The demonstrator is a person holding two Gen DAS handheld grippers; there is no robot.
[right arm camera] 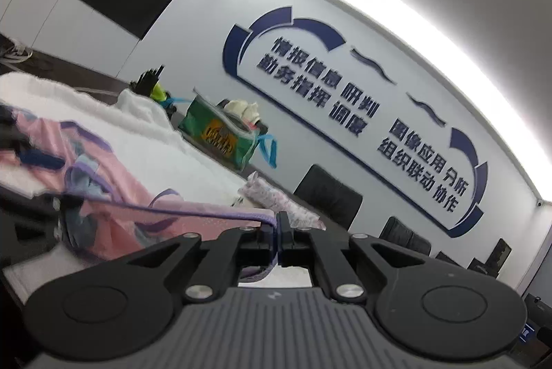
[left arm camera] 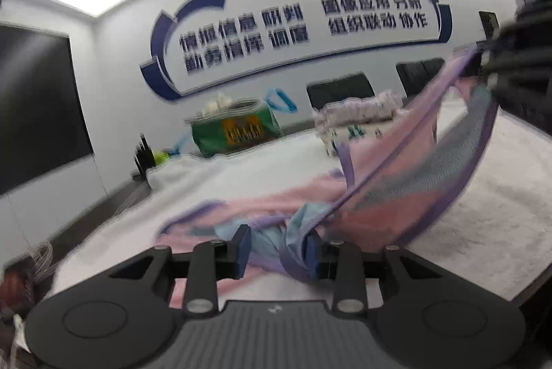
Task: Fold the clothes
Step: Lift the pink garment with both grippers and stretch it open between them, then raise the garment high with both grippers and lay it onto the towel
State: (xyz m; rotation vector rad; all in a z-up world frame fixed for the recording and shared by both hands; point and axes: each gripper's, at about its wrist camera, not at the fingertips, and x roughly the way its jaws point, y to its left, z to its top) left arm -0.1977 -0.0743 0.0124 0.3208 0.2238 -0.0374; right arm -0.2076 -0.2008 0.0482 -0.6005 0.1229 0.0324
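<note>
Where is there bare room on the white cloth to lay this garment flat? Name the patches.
Free: the white cloth right of the pink garment, and the strip between garment and green bag. Crowded: the far edge, with that bag and a floral bundle.

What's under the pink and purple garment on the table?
A white fluffy cloth lies under the pink and purple mesh garment and spreads past it on every side. What lies beneath that cloth is covered.

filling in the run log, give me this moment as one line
task: fold clothes | right gripper: shut on purple hem of pink garment, lifted | left gripper: open, fabric between pads | surface: white cloth
</note>
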